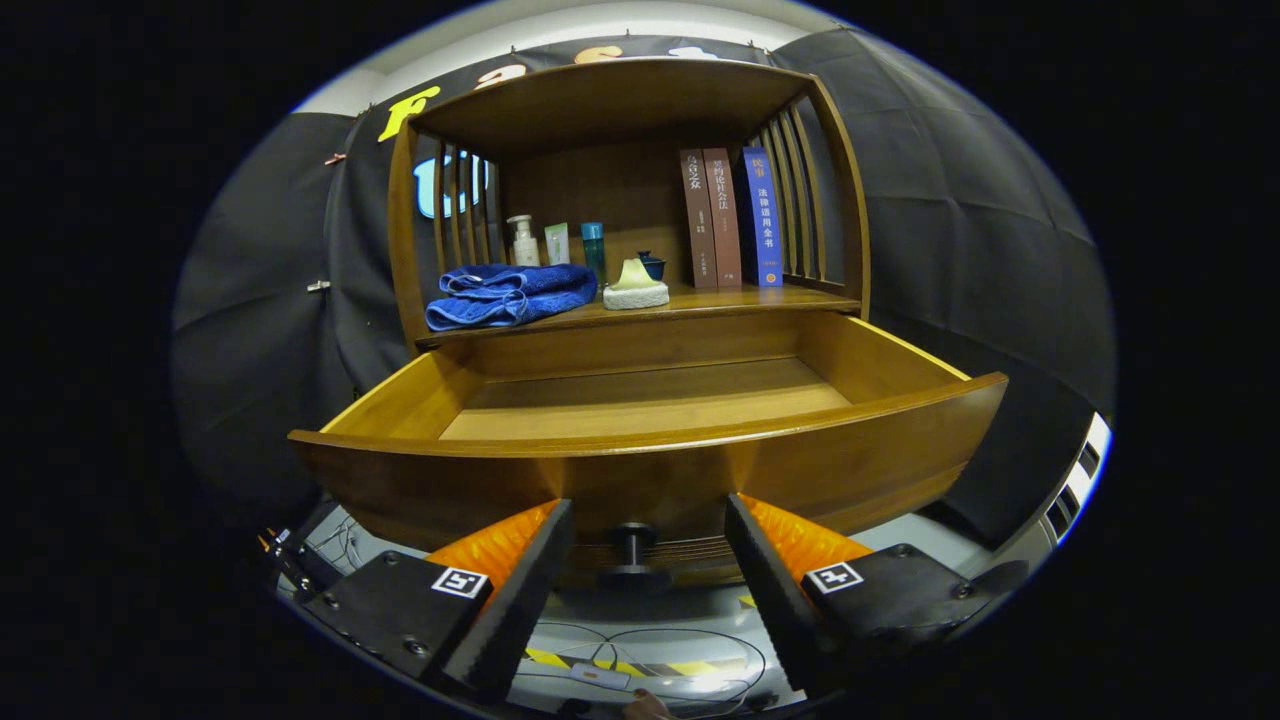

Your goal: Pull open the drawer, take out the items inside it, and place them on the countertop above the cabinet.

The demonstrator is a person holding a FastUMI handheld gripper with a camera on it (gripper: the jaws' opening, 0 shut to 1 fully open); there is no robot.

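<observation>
Your gripper [648,520] stands spread wide, its fingers either side of the knob [634,548]. The drawer [640,440] is pulled out, and a blue towel [508,294] lies on the countertop [720,300].

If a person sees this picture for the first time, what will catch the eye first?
The wooden drawer stands pulled out, its inside bare, and its knob sits between the open gripper fingers. On the countertop above lie a blue towel and a pale sponge, with three books upright behind.

The drawer [640,410] and the cabinet [620,100] are seen to be of glossy varnished wood. The folded blue towel [505,293] is of soft terry cloth. Ribbed pads [500,545] are borne by the open claw [648,535].
</observation>
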